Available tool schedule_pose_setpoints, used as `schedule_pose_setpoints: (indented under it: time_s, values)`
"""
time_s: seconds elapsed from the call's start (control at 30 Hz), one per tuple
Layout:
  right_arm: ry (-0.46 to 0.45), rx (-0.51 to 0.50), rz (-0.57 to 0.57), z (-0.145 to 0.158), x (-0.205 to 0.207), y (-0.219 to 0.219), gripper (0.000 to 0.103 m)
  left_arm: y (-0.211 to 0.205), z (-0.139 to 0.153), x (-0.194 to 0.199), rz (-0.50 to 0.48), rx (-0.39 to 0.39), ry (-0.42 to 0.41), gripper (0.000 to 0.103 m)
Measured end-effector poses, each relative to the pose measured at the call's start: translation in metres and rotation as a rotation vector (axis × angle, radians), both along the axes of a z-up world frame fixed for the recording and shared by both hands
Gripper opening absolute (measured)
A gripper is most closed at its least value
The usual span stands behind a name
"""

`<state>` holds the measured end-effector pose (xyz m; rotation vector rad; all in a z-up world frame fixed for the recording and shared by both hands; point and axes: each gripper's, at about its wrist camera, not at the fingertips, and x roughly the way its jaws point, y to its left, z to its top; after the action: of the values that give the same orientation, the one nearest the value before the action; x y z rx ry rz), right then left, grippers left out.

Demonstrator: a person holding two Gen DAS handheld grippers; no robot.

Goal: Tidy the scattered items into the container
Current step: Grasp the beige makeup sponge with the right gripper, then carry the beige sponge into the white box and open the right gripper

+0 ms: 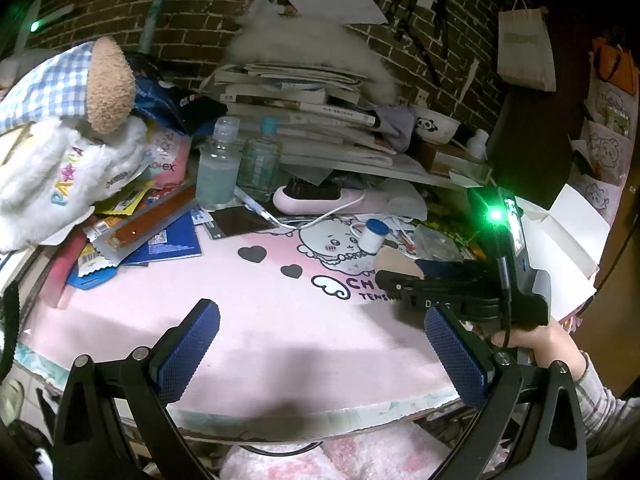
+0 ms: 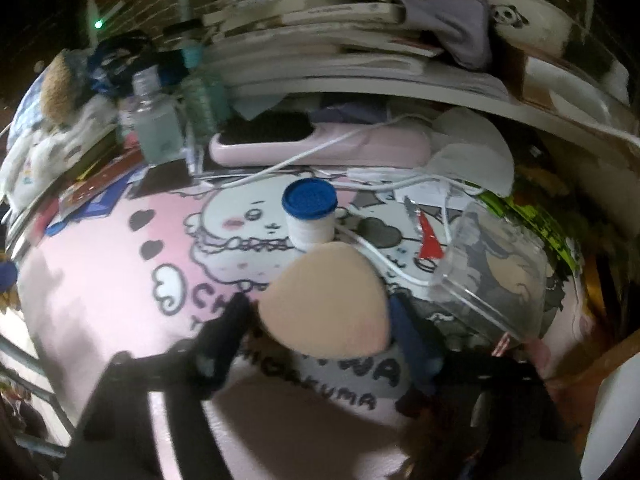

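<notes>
Beige sponge first: it sits off to the right on the pink mat, just in front of the small white jar with the blue lid, and my right gripper is grasping it, one finger against each side. The wrist view there is blurred, but both pads look pressed in.

Now sweeping from the left. A white plush toy slumps at the far left of the tabletop, with a heap of packets and cards spilling out beside it. Next come two clear bottles standing upright side by side in front of a stack of books. Just right of them a pink brush lies flat, a white cable trailing from around it across the mat.

My left gripper hangs over the bare near part of the mat, released, fingers spread wide with nothing between them.

Further right is the blue-lidded jar, upright on the cartoon print, the sponge close against its near side. Right of the sponge lies the clear plastic container, near it but apart, open side tipped towards the cable. From the left wrist view, my right hand wraps the handle of the right gripper, a green light glowing on its body.
</notes>
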<state>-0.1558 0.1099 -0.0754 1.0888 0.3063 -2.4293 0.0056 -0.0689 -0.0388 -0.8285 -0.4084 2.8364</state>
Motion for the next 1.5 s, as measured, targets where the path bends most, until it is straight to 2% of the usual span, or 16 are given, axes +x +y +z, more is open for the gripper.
schedule_pose_setpoints:
  time_s: [0.13,0.37,0.6,0.73,0.87,0.97,1.1,1.33,1.5]
  values:
    - [0.004,0.000,0.004,0.002,0.003,-0.002,0.057,0.001,-0.001,0.001,0.000,-0.004,-0.006,0.103]
    - [0.002,-0.051,0.048,0.010,0.024,-0.001,0.056,0.001,-0.002,0.001,0.005,-0.008,-0.016,0.103]
    - [0.050,-0.077,0.116,0.031,0.052,-0.004,0.056,-0.003,-0.007,-0.001,0.017,-0.004,-0.038,0.103]
    - [0.114,-0.103,0.148,0.060,0.073,0.006,0.055,-0.003,-0.008,-0.002,0.016,-0.005,-0.041,0.103]
    - [0.150,-0.142,0.162,0.095,0.088,0.029,0.055,0.000,-0.007,-0.003,0.009,-0.007,-0.041,0.103]
    - [0.205,-0.124,0.141,0.123,0.098,0.054,0.055,0.004,-0.006,-0.004,0.003,-0.011,-0.039,0.103]
    - [0.209,-0.096,0.101,0.149,0.102,0.087,0.055,0.006,-0.005,-0.006,0.002,-0.011,-0.037,0.103]
    - [0.177,0.014,-0.026,0.168,0.094,0.149,0.055,0.017,-0.002,-0.011,-0.002,-0.015,-0.041,0.103]
    - [0.118,0.072,-0.087,0.161,0.076,0.180,0.055,0.027,0.000,-0.014,-0.021,-0.023,-0.043,0.103]
